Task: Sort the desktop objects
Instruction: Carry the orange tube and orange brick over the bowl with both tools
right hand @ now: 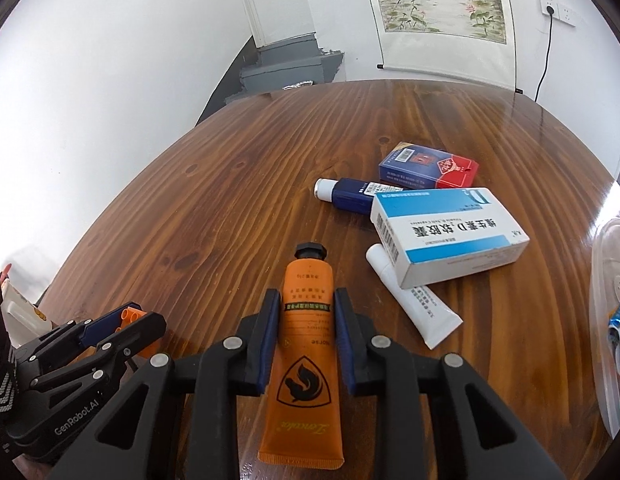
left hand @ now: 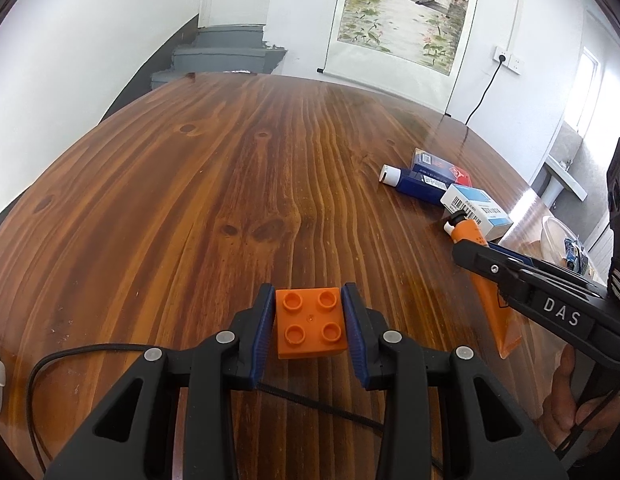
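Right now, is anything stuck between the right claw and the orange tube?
No. The right claw is already shut on the orange tube, its pads pressing both sides. The white box lies off to the side.

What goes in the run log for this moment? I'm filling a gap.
left tool: shut on brick | right tool: shut on orange tube | pile: boxes, tubes on table

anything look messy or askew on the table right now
Yes: the white-and-blue box lies tilted on top of the white tube and against the dark blue tube, a loose heap. Nothing looks spilled or damaged.
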The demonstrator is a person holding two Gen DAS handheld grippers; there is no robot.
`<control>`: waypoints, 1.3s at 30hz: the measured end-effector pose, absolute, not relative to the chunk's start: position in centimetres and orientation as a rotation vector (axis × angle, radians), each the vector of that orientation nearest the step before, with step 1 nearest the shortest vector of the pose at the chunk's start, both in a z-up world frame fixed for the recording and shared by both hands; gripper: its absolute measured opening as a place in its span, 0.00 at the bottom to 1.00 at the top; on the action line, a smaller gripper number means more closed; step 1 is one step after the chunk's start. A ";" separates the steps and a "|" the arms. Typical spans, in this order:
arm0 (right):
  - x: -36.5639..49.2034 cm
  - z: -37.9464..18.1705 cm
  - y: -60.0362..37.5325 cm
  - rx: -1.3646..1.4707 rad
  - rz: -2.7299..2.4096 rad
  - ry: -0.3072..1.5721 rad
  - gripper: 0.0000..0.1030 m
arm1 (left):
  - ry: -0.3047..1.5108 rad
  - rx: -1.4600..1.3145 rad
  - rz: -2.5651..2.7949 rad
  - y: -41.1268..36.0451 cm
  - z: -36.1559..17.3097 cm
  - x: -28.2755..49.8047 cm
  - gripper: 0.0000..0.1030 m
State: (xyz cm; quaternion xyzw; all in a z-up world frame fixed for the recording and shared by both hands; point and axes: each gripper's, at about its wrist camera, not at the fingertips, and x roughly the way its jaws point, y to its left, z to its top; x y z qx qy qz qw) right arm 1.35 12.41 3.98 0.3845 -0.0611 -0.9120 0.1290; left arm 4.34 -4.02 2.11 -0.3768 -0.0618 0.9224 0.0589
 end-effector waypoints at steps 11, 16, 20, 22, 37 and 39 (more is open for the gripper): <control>3.6 5.1 15.1 1.057 -2.719 -0.230 0.29 | -0.165 -1.114 2.777 -2.3 2.4 4.7 0.36; 4.2 5.0 16.6 1.052 -2.740 -0.275 0.29 | -0.145 -1.101 2.755 -0.8 2.8 4.9 0.36; 4.8 5.1 18.1 1.039 -2.761 -0.318 0.29 | -0.122 -1.094 2.732 0.6 3.2 4.9 0.36; 5.1 5.4 18.9 1.022 -2.776 -0.332 0.29 | -0.111 -1.087 2.721 1.4 3.4 4.9 0.36; 8.8 7.4 27.8 0.878 -2.932 -0.508 0.29 | 0.019 -1.025 2.606 9.5 5.2 5.5 0.36; 9.2 7.6 29.1 0.868 -2.959 -0.524 0.29 | 0.039 -1.021 2.585 10.8 5.4 5.6 0.36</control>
